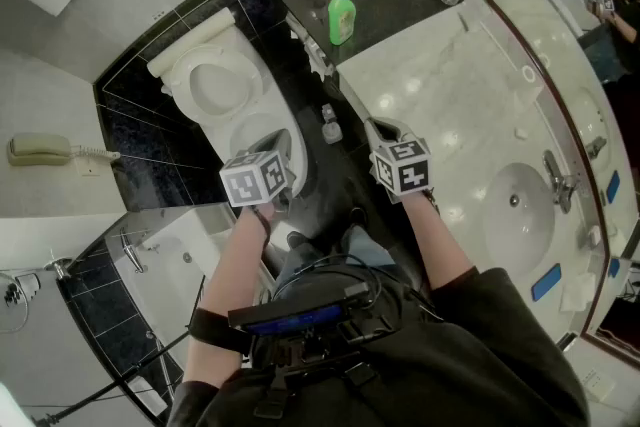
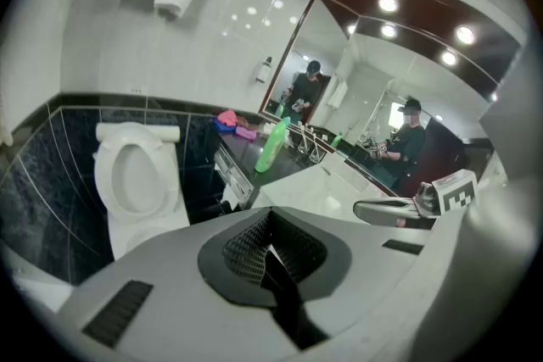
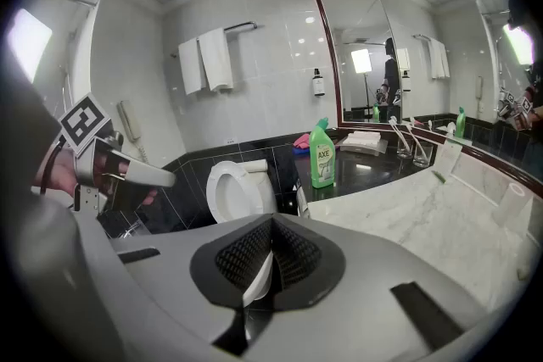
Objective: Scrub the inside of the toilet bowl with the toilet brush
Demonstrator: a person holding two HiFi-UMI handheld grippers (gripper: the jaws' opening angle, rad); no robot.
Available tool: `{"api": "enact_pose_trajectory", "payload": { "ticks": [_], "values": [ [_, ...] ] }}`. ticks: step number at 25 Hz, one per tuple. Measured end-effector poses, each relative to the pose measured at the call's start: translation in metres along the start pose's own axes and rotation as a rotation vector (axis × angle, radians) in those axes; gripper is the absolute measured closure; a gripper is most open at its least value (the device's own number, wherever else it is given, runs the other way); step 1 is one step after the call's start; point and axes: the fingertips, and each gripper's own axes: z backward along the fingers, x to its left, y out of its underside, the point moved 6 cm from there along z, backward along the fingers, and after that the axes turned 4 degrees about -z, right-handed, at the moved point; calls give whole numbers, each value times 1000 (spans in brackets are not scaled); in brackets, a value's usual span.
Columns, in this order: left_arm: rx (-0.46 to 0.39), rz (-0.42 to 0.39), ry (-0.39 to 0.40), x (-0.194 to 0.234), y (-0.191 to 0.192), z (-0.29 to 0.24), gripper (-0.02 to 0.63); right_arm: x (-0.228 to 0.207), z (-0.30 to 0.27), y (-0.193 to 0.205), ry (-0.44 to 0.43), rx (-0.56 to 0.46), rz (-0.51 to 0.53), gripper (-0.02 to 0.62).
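In the head view, the left tool [image 1: 272,155] and the right tool [image 1: 385,133] are hovering side by side and apart. The toilet bowl [image 1: 250,130] is standing just ahead of the left one, against the black-tiled wall, left of the marble bench [image 1: 450,85]. A green bottle [image 1: 342,14] is standing on the bench's dark end.

In the left gripper view, the left tool's jaws are pressing together, empty, and the toilet bowl is showing at the left with its lid raised.

In the right gripper view, the right tool's jaws are meeting too, gripping nothing, and the bowl is standing beyond them.
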Motion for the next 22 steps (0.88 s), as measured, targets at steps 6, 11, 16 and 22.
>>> {"api": "enact_pose_trajectory", "payload": {
  "ticks": [6,11,16,22],
  "values": [
    [-181,-268,-125,23,5,35,604,24,-6,8,-21,11,2,586],
    [-233,-289,-122,40,18,49,604,43,-13,19,-28,16,4,586],
    [-236,-277,-100,49,21,55,604,58,-18,29,-20,12,-14,586],
    [-236,-307,-51,63,24,55,604,74,-37,46,6,-20,-36,586]
  ]
}}
